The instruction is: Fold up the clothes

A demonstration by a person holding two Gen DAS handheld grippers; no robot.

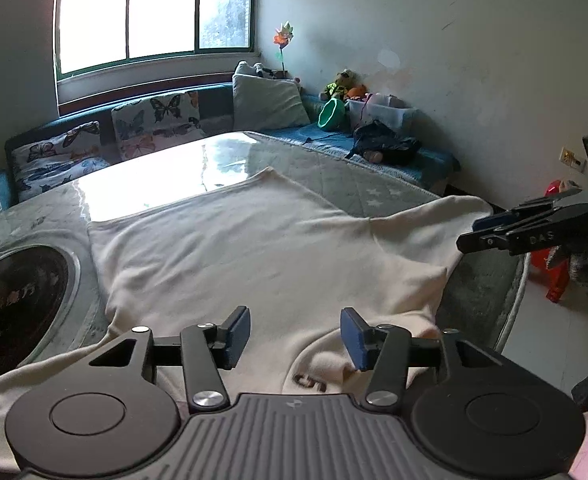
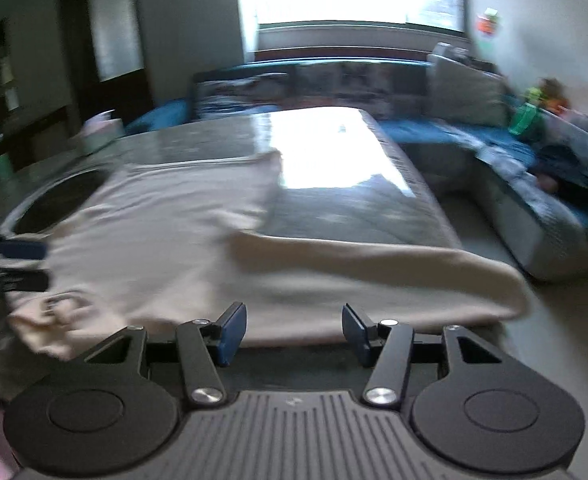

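Cream sweatshirt (image 1: 253, 248) spread flat across the bench (image 1: 394, 184), evidently laid out for folding. At seven o'clock, dark round inset (image 1: 17, 292) beside its left edge. Left tongs (image 1: 296, 338) open over the collar, gripping nothing. At three o'clock, sleeve (image 2: 394, 276) draped toward the bench edge (open floor beyond); right tongs (image 2: 294, 334) open, empty.
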